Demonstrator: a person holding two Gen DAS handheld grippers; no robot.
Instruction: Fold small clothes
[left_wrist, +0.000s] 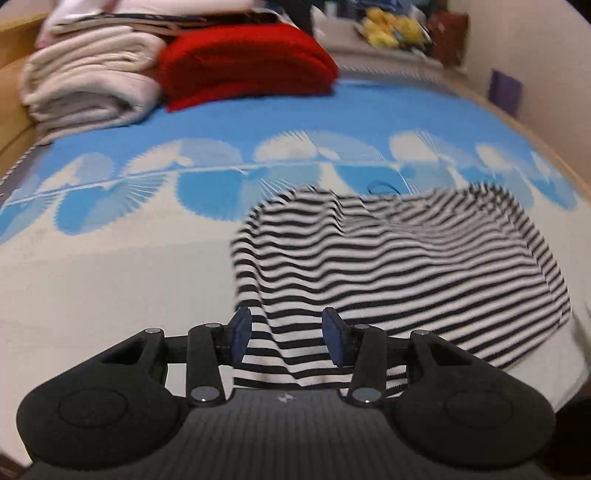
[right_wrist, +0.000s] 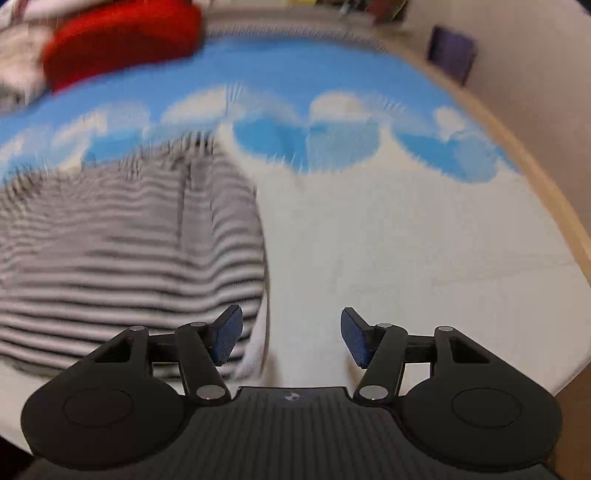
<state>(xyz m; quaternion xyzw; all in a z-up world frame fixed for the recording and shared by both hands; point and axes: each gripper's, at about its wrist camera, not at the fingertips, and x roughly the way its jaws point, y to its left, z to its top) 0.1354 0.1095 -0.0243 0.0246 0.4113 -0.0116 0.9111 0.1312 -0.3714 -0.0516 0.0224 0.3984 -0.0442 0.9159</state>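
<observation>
Striped garment (left_wrist: 399, 266) lies rumpled on bed (left_wrist: 110, 280), over white part of blue-and-white cover. Left gripper (left_wrist: 286, 338) fingers spread, near hem of garment passing between them, not pinched. Right gripper (right_wrist: 291, 338) fingers spread too, over bare cover, garment's right edge (right_wrist: 255, 258) just beside left finger (view blurred). Red folded blanket (left_wrist: 243, 62) and cream folded blanket (left_wrist: 88, 81) at far end of bed, touching.

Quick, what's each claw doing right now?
Left claw: open, striped shirt edge between its fingers, not pinched.
Right claw: open, holding nothing.
</observation>
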